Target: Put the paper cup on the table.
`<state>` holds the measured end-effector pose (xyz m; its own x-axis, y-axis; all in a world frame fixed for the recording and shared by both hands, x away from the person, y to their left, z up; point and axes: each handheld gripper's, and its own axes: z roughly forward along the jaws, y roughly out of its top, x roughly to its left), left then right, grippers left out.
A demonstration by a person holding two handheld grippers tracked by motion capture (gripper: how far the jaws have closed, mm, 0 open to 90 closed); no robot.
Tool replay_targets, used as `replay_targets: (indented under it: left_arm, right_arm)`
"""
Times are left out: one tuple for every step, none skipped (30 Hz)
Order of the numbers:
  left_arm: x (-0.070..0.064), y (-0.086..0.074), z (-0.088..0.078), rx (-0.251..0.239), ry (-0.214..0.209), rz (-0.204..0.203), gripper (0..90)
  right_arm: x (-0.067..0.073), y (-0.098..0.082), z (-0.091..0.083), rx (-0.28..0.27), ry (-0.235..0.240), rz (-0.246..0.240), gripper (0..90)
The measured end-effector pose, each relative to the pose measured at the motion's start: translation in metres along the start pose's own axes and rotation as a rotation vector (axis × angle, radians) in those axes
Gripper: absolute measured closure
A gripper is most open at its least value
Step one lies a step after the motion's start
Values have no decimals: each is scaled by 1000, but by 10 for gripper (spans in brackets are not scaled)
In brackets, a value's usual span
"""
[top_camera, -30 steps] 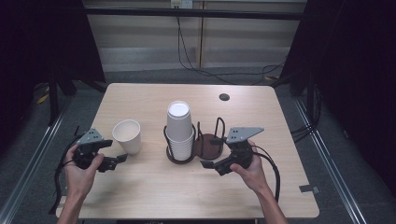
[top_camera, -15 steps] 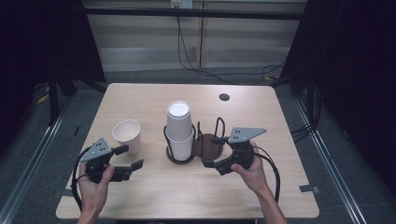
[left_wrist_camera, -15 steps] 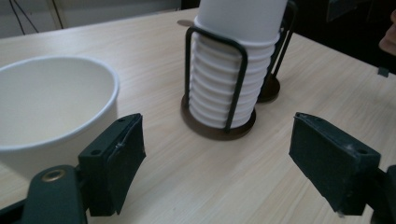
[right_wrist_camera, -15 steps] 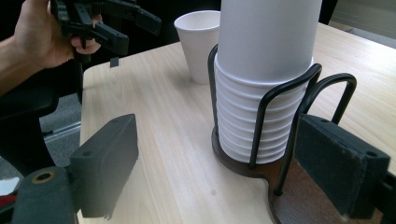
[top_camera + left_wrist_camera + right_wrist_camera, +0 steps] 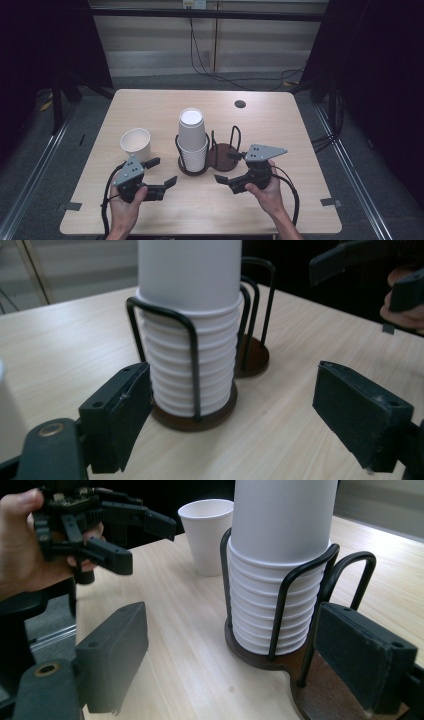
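Stacked paper cups [image 5: 192, 140], nested upside down into a white column, stand in one ring of a dark wire holder [image 5: 215, 152] near the middle of the wooden surface [image 5: 280, 120]. In the left gripper view the stack [image 5: 192, 330] sits straight ahead between that tool's two black jaws, with the wire loops of the holder [image 5: 192, 365] rising along its ribbed rims. The holder's second ring, on the right in the high view, holds no cups.

A single paper cup [image 5: 136, 145] stands upright and open-mouthed on the surface to the left of the holder, apart from it.

The left tool [image 5: 162, 172] is low over the surface, just in front of the single cup and left of the stack. Its jaws have just been opening and stand apart with nothing between them, touching neither cup nor stack. The right tool [image 5: 227, 167] is at the front right of the holder, its jaws also spread with nothing pressed between the pads. In the right gripper view one jaw lies over the holder's brown base [image 5: 280, 672], the other over bare surface, with the stack [image 5: 280, 565] ahead and the left tool [image 5: 120, 535] beyond.
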<state>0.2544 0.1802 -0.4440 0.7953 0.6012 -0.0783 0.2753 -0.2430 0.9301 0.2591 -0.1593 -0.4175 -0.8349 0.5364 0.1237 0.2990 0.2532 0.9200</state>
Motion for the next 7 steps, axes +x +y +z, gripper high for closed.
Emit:
replay_targets:
  left_arm:
    - [-2,-3,4,16,-6,-2,156]
    - [-4,-7,8,21,-9,-3,157]
    - [-6,-9,11,36,-18,-12,155]
    - [-6,-11,13,39,-28,-12,156]
    - [-8,-13,14,29,-25,-10,157]
    - [-10,-14,15,22,-15,-1,156]
    - [-10,-14,15,22,-15,-1,156]
  right_arm:
    - [2,-3,1,-6,-8,3,141]
    - [4,-6,3,-13,-18,8,142]
    - [5,-8,4,-8,-23,11,142]
    - [6,-10,5,-1,-23,11,142]
    - [8,-12,7,-2,-20,15,142]
    - [9,-14,8,3,-22,19,142]
    - [10,-17,10,17,-23,18,142]
